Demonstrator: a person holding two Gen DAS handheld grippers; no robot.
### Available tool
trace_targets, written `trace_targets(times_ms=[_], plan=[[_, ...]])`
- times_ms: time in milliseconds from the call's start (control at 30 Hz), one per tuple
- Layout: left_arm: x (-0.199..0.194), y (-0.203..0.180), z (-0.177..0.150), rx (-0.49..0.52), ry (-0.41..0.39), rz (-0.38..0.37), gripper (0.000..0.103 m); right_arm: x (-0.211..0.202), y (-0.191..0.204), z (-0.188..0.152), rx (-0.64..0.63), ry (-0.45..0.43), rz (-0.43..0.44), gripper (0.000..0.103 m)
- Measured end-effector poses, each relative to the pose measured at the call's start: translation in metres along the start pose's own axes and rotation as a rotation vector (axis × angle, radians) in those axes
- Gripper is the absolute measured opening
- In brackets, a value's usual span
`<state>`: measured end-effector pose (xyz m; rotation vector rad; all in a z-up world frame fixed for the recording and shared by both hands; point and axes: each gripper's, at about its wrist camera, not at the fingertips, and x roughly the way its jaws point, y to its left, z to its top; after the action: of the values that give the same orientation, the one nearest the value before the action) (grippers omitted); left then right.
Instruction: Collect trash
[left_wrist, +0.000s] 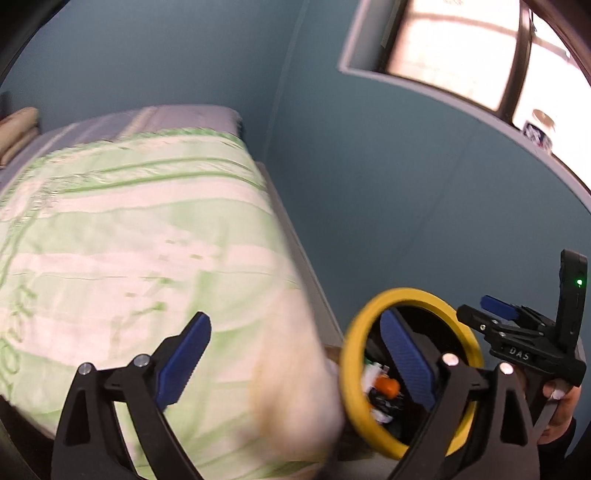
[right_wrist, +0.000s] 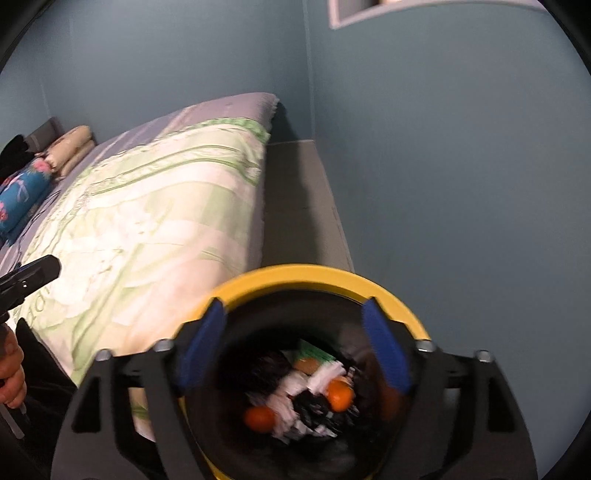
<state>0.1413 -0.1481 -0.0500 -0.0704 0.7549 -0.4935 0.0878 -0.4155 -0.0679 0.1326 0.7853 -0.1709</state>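
Observation:
A black bin with a yellow rim (right_wrist: 314, 272) stands on the floor between the bed and the wall. Inside lie two orange pieces (right_wrist: 339, 395), crumpled white paper (right_wrist: 295, 393) and dark scraps. My right gripper (right_wrist: 293, 304) hangs open right above the bin's mouth, with nothing between its blue pads (right_wrist: 202, 350). My left gripper (left_wrist: 293, 321) is open and empty too, held over the bed's edge to the left of the bin (left_wrist: 351, 373). The right gripper (left_wrist: 498, 310) shows in the left wrist view beyond the bin, with a hand on its handle.
A bed with a green and white quilt (right_wrist: 147, 229) fills the left side, pillows (right_wrist: 70, 151) at its far end. A teal wall (right_wrist: 443, 166) closes the right side, leaving a narrow floor strip (right_wrist: 299, 199). A window (left_wrist: 461, 48) sits high on the wall.

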Motion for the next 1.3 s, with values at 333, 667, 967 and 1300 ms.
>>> trace_targets(times_ms=[333,667,967,1300], plan=[[-0.087,0.061,-0.012,-0.032,-0.228,0.195,0.095,0.006,0.079,0.011,-0.084,-0.149,-0.059,0.091],[-0.156,0.075,-0.023,-0.06,-0.414,0.332,0.095,-0.039,0.156,0.02,-0.088,-0.372,-0.007,0.094],[-0.194,0.074,-0.037,-0.09,-0.492,0.34,0.095,-0.082,0.184,0.016,-0.06,-0.535,-0.019,0.095],[-0.213,0.068,-0.046,-0.091,-0.553,0.36,0.095,-0.083,0.201,0.006,-0.095,-0.52,0.042,0.095]])
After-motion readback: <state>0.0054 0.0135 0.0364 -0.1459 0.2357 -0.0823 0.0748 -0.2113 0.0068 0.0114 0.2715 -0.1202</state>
